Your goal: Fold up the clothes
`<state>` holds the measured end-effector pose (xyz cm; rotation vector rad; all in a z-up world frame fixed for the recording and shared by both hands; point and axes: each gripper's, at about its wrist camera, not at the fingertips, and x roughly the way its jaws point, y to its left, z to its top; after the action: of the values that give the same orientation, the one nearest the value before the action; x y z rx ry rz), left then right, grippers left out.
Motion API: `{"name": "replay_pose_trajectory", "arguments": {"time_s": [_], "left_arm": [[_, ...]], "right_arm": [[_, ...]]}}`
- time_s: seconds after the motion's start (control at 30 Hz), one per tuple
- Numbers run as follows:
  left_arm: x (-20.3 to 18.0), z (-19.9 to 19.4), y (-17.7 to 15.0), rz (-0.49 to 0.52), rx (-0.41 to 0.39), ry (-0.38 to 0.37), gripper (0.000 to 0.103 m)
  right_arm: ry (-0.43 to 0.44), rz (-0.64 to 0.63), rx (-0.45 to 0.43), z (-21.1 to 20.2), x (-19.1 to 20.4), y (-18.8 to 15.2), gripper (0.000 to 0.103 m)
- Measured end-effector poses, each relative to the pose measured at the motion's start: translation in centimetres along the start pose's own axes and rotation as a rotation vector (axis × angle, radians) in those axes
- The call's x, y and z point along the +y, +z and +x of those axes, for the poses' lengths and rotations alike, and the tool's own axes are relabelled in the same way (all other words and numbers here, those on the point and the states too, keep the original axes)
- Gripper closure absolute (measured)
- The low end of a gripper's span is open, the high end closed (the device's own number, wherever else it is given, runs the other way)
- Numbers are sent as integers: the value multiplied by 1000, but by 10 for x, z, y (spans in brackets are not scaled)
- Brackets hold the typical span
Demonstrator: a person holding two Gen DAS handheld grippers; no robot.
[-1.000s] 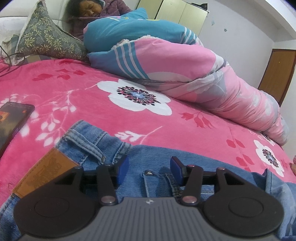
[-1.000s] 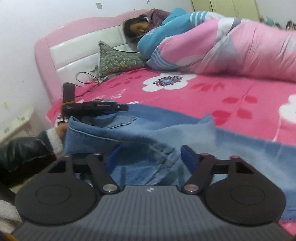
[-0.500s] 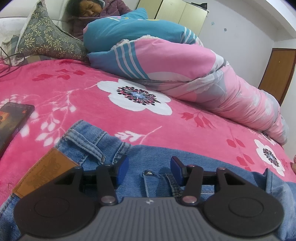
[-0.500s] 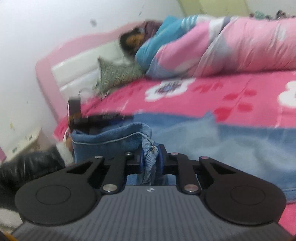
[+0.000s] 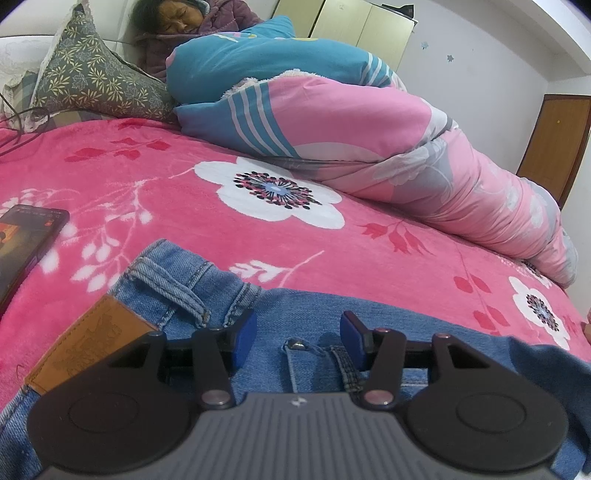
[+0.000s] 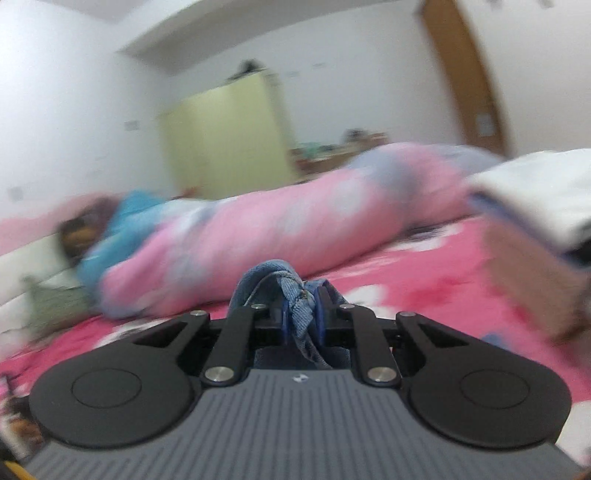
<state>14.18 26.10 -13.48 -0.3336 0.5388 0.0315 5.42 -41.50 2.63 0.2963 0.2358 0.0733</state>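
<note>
White walls (image 5: 480, 55) enclose a bedroom: pale yellow-green wardrobe (image 5: 362, 29) at 12 o'clock, wooden door (image 5: 554, 147) at 3 o'clock, pink floral-blanketed bed (image 5: 147, 192) filling the foreground.

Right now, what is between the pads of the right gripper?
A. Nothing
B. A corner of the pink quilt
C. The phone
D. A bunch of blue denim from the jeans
D: in the right wrist view the right gripper has its pads pressed on a bunch of blue denim of the jeans.
</note>
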Motion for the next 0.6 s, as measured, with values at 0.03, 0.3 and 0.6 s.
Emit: {"name": "replay_pose_trajectory", "arguments": {"time_s": [0.03,0.3,0.6], "left_arm": [[0,0,0,1,0,1,51],[0,0,0,5,2,5,51],[-1,1,1,6,3,7,51]], "right_arm": [[-57,-3,-4,-1,-12,4,91],[-400,39,158,42,-73,-18,87],[-533,-41,45,36,-64,-28,45]]}}
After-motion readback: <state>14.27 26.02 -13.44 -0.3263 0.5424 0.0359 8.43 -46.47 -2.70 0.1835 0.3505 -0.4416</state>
